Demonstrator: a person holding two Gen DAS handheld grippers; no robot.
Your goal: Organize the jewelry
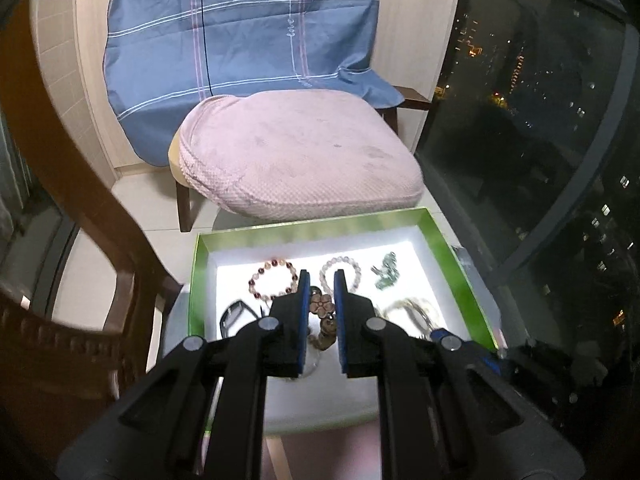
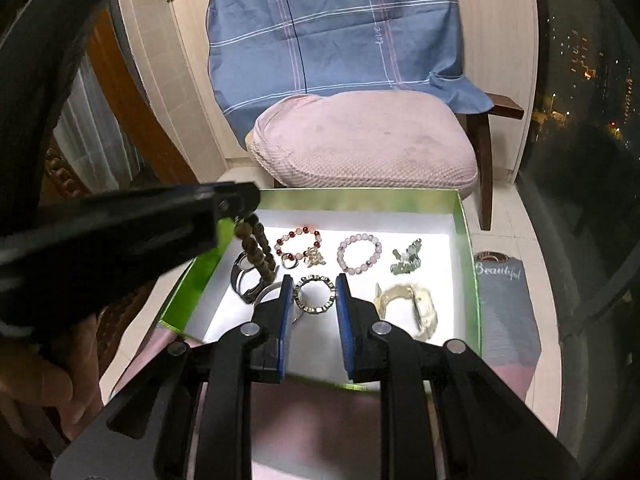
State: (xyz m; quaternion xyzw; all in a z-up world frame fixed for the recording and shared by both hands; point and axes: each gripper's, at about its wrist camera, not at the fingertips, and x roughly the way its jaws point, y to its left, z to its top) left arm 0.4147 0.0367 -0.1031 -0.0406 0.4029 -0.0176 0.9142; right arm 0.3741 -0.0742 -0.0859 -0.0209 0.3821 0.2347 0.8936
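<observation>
We've got the wooden bead strand (image 2: 256, 254) pinched in our left gripper (image 2: 240, 210) over the green box (image 2: 470, 280); right gripper (image 2: 310, 280) empty, jaws narrow. Next: lower beads into box w/o tangling.

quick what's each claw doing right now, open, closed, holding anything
Left claw: closed on a brown wooden bead bracelet, which hangs over the green tray.
Right claw: nearly closed, holding nothing; the silver ring bracelet lies beyond its tips.
</observation>
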